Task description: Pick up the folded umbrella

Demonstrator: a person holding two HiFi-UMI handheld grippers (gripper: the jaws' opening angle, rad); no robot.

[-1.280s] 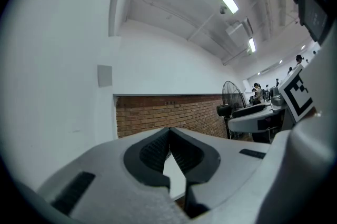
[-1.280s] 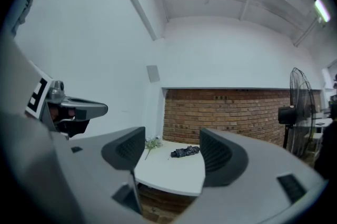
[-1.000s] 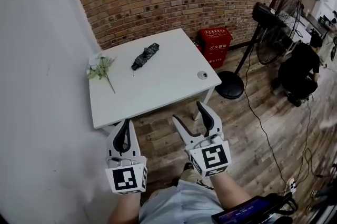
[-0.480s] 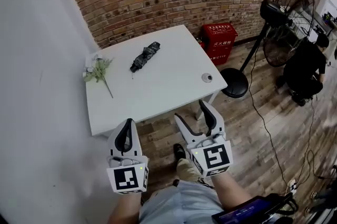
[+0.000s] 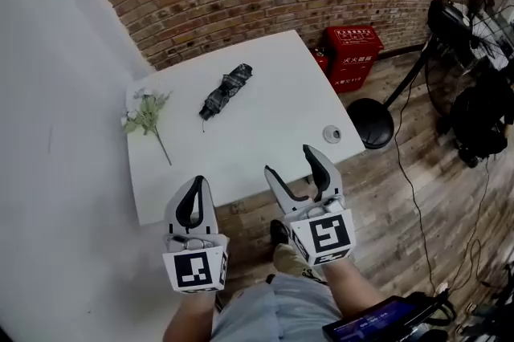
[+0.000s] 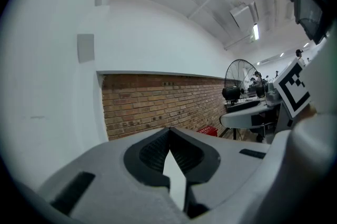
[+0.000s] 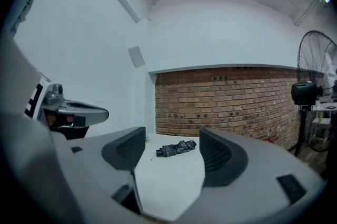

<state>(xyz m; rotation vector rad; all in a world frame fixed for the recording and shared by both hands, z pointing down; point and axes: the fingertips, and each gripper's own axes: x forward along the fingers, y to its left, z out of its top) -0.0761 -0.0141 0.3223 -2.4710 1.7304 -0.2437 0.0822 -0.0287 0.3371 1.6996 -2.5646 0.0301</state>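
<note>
Head view: folded umbrella (image 5: 226, 91) lies upper middle on the white tabletop (image 5: 265, 140), well apart from both grippers at lower frame; left gripper (image 5: 195, 186) fingers clenched, empty; right gripper (image 5: 291, 162) fingers released wide, empty. Looks like the reach step; next, the right fingers need to straddle the umbrella.

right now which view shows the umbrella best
The head view: the umbrella lies whole on the table, seen from above. The right gripper view shows it small, far off and from a low angle. The left gripper view misses it.
</note>
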